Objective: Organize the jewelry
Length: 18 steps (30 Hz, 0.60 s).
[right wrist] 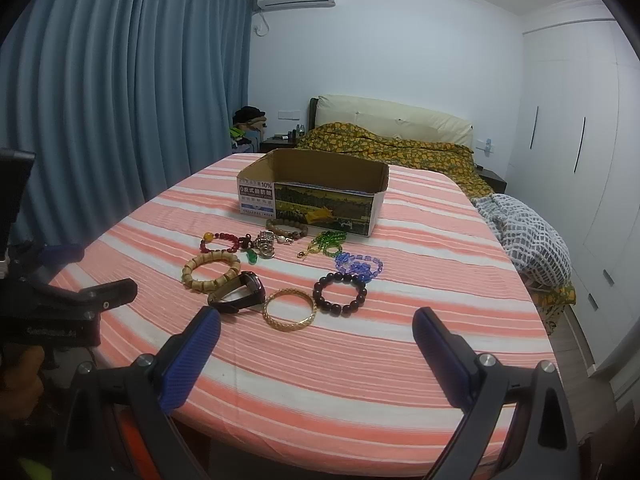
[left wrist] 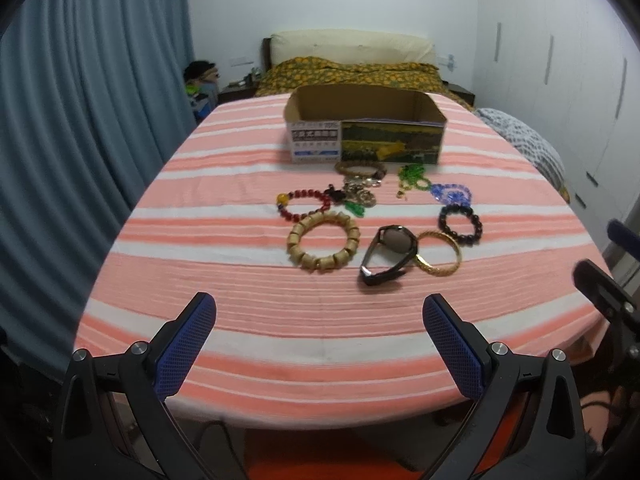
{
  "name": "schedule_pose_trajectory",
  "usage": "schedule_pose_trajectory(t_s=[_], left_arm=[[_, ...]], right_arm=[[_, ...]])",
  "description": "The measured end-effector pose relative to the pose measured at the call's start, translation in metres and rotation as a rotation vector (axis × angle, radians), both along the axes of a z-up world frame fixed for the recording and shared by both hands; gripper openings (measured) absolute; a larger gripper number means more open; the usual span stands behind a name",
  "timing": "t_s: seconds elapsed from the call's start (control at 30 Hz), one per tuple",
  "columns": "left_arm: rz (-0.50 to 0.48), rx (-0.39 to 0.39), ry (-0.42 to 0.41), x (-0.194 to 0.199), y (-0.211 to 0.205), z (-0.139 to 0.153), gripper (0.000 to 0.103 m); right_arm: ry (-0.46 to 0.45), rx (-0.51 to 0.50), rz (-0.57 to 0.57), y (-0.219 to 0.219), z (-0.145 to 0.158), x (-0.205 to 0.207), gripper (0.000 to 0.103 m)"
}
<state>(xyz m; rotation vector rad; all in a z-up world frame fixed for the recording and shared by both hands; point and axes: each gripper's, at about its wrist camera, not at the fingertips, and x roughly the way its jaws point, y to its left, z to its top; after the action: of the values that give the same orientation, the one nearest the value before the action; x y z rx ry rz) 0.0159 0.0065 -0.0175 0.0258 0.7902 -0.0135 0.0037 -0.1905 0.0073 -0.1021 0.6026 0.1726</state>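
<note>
Several pieces of jewelry lie on a pink-and-white striped table in front of an open cardboard box. Among them are a tan wooden bead bracelet, a black watch, a gold bangle, a dark bead bracelet, a blue bead string, a green bead string and a red bead bracelet. My left gripper and my right gripper both hang open near the table's front edge, holding nothing.
A bed with an orange-patterned cover stands behind the table. Blue curtains hang at the left and white wardrobes stand at the right. A grey patterned blanket lies at the table's right side.
</note>
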Motion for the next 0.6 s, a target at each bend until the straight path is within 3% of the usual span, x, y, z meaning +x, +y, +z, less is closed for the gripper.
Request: schedule_pose_trajectory(t_s=[0.13,0.3,0.6], left_arm=[[-0.018,-0.056,0.0,0.006,0.006,0.002,0.103],[-0.006,-0.042,-0.028,0.012,0.013,0.006,0.103],[-0.008,-0.072,-0.005,0.034,0.03,-0.003,0.103]], right_arm=[[-0.006,0.004,0.002,-0.003,0.001,0.002,0.099],[-0.016,0.034,-0.012,-0.012,0.002,0.008,0.098],[0.021,0.029,-0.045,-0.024,-0.01,0.025,0.098]])
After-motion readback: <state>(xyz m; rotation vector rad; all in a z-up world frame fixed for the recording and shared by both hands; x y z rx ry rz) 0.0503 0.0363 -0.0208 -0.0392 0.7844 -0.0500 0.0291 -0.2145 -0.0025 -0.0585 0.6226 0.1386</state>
